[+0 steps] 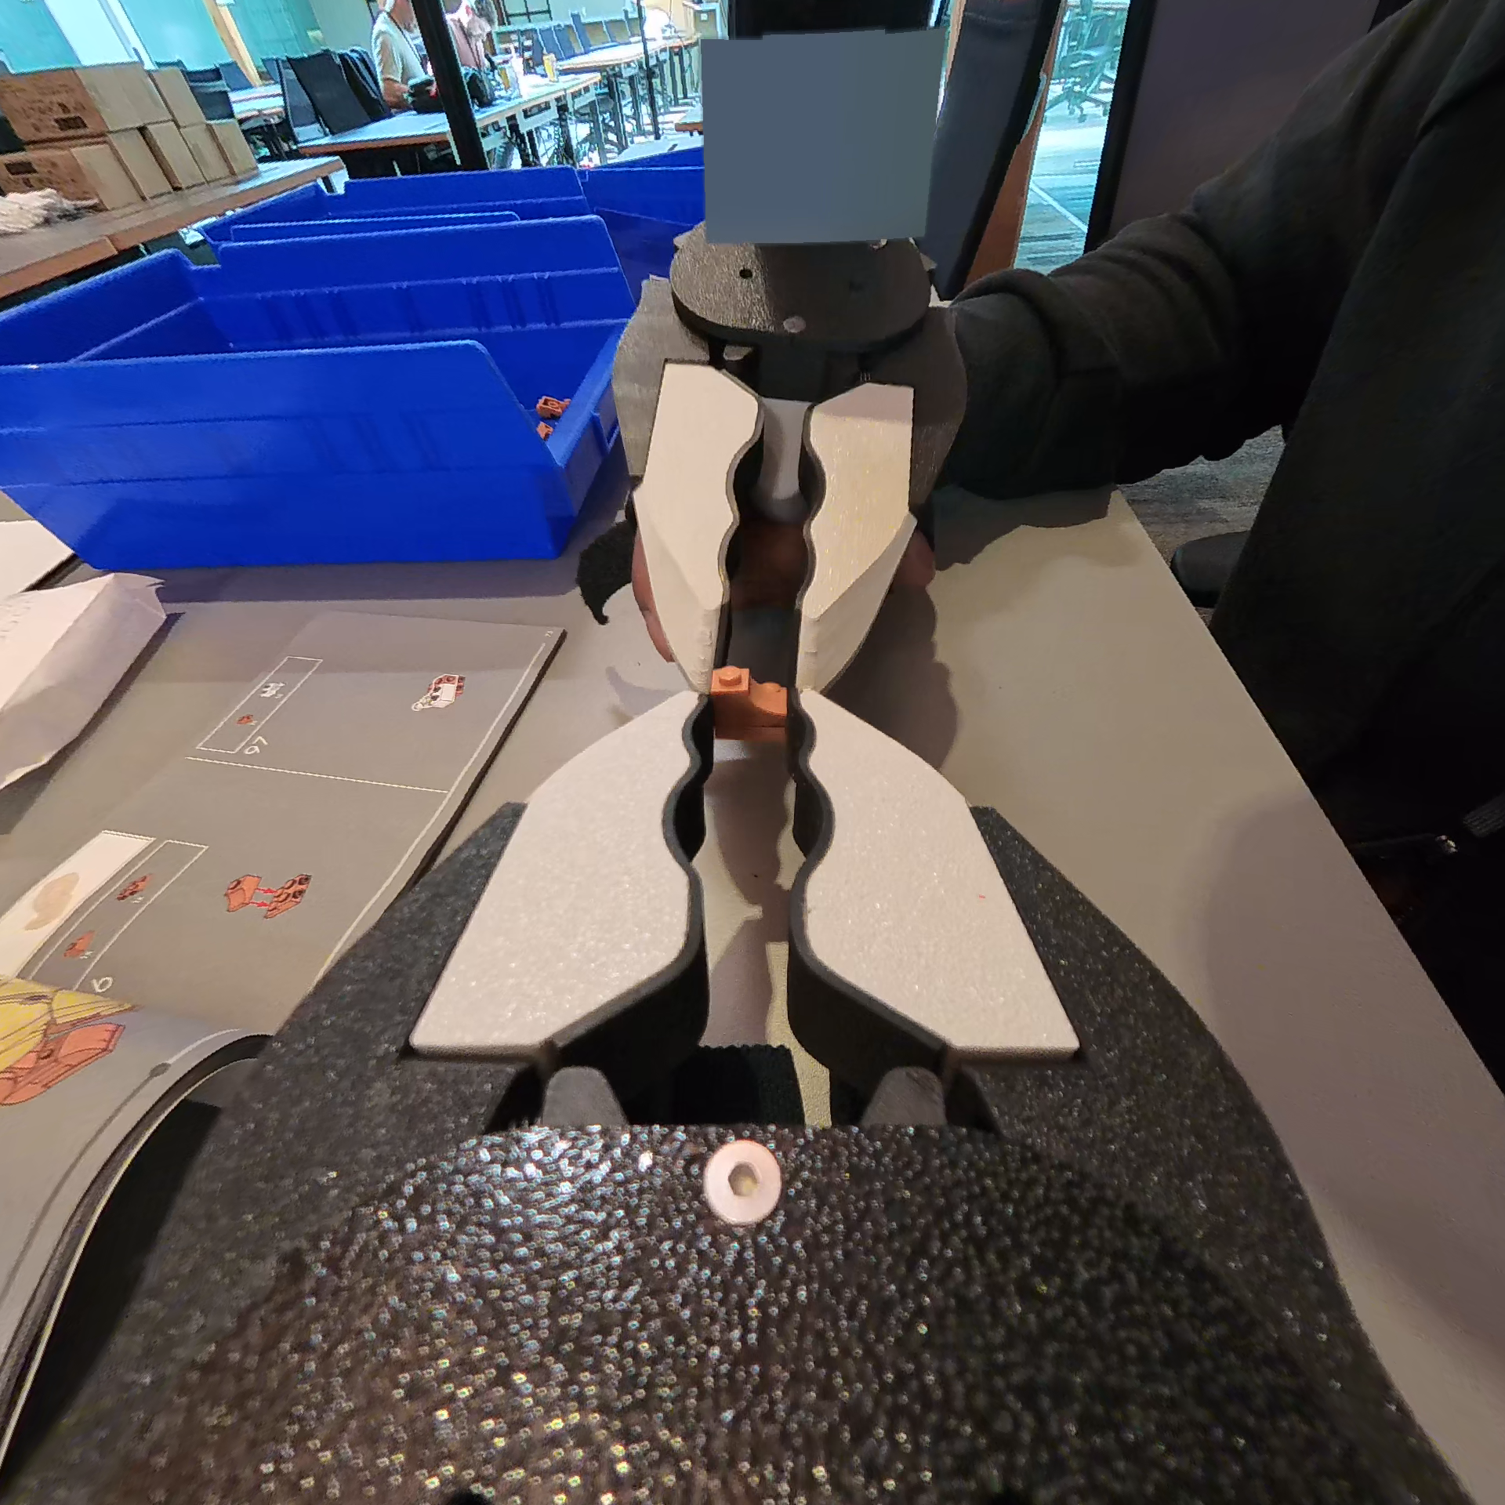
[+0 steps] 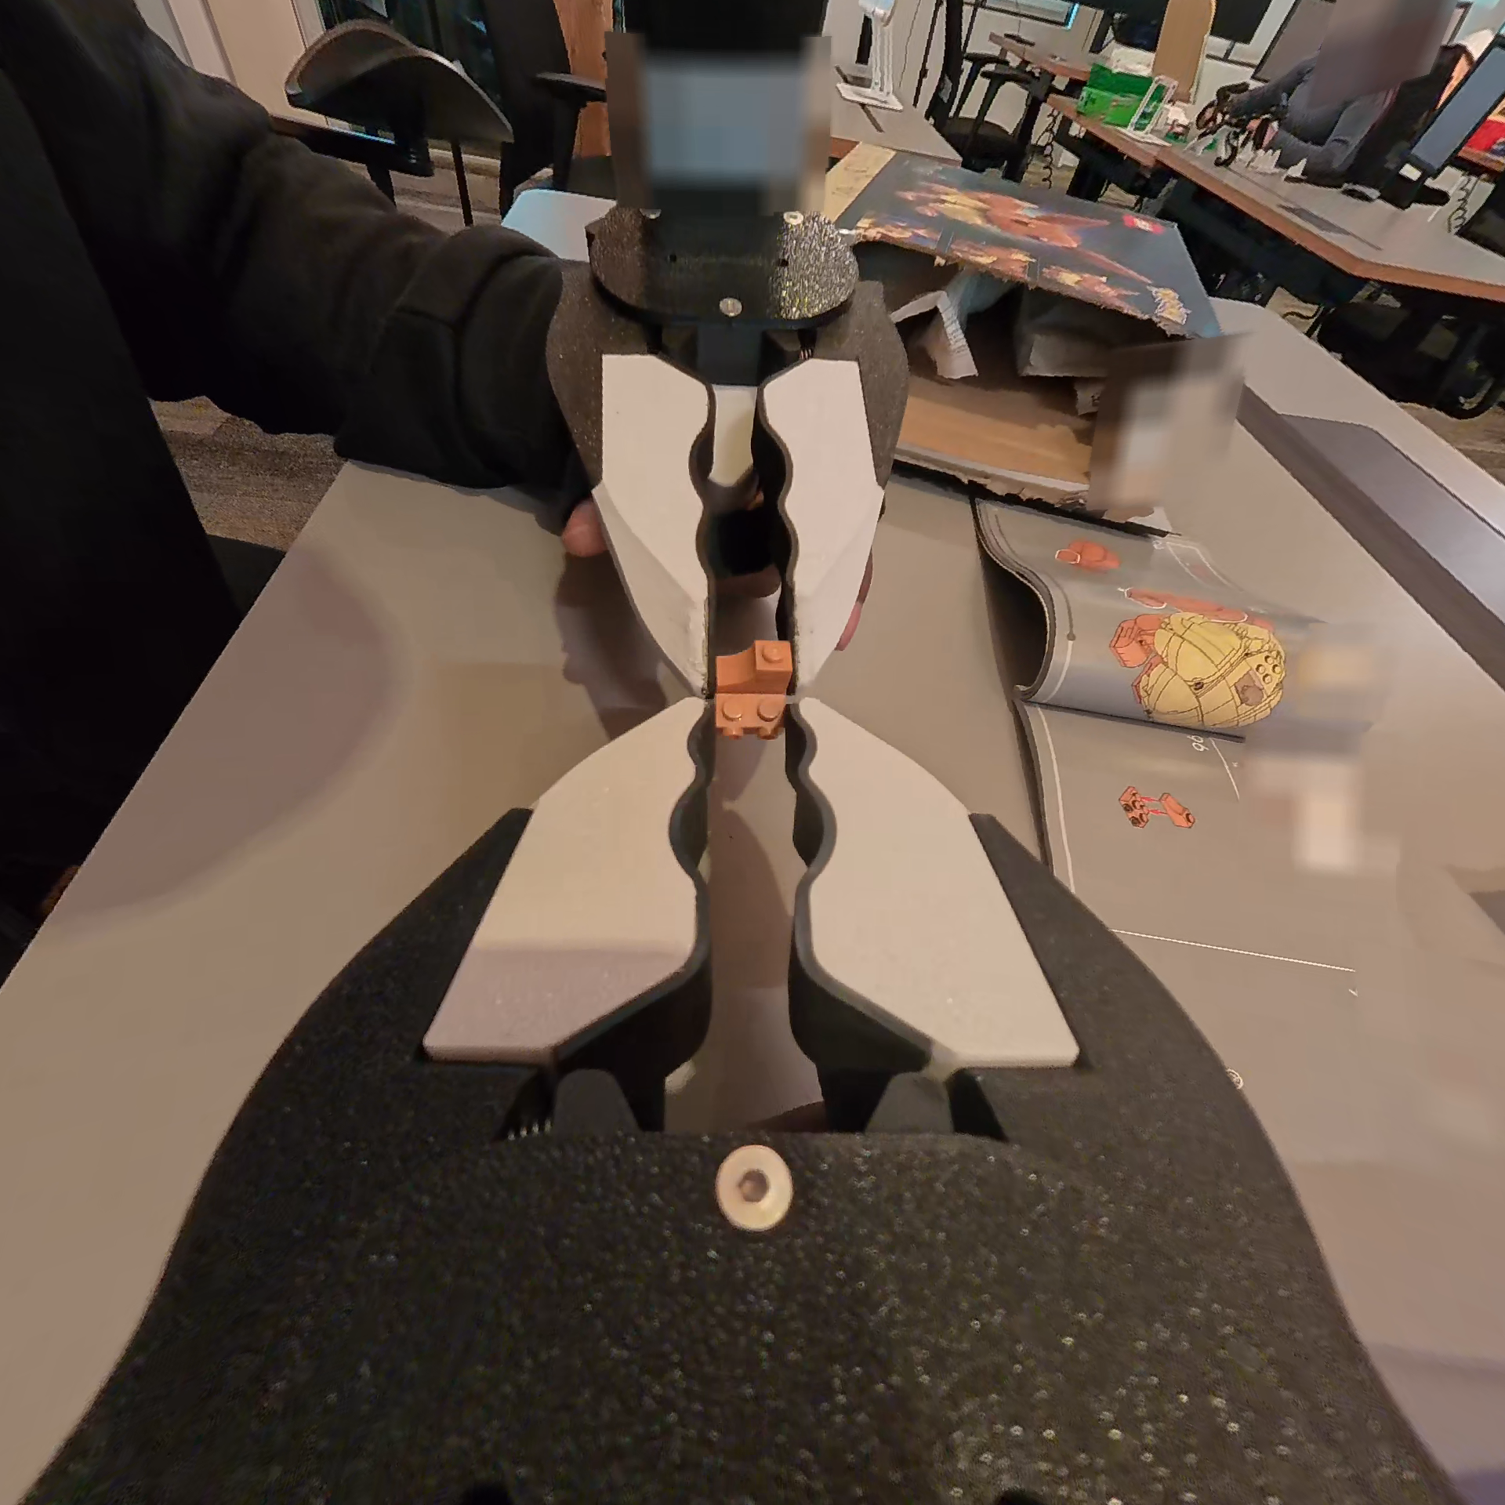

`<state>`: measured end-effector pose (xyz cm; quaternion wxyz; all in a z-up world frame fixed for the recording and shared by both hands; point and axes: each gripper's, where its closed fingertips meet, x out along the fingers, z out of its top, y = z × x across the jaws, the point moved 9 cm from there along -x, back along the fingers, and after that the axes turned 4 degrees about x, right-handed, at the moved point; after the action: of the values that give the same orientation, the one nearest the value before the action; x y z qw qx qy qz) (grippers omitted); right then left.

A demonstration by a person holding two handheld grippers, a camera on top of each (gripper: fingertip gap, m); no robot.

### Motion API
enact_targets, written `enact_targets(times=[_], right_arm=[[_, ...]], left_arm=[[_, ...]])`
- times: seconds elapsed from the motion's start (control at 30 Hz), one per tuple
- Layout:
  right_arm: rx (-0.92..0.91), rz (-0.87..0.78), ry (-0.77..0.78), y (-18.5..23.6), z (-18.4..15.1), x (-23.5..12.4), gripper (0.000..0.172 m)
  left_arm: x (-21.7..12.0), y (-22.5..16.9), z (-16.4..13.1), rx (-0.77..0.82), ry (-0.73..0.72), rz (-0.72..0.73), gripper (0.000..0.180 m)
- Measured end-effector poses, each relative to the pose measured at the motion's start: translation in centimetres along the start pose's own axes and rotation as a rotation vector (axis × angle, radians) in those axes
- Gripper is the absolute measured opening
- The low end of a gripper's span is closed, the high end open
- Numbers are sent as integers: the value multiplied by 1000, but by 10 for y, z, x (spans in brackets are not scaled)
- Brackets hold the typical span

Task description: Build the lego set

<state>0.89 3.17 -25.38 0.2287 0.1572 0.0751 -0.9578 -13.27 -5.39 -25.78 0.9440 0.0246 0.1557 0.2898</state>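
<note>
Left jaws (image 1: 748,721): narrow, clamping small orange curved plastic brick (image 1: 751,710)
Right jaws (image 2: 749,721): narrow, clamping small orange two-stud plastic plate (image 2: 749,715), bricks touching above grey bench (image 2: 407,733)

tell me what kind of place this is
Probably a shared office or lab used as a toy-brick building station: blue storage bins, an open instruction booklet, a torn set box, and rows of desks and office chairs behind.
</note>
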Motion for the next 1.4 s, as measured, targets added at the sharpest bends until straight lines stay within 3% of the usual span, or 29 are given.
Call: enact_targets(times=[1.13, 1.4], right_arm=[[11, 18, -5, 2, 0, 0, 15], [37, 39, -11, 1, 0, -1, 15]], left_arm=[[1, -2, 1, 29, 5, 3, 27], [-10, -5, 5, 181, 11, 27, 40]])
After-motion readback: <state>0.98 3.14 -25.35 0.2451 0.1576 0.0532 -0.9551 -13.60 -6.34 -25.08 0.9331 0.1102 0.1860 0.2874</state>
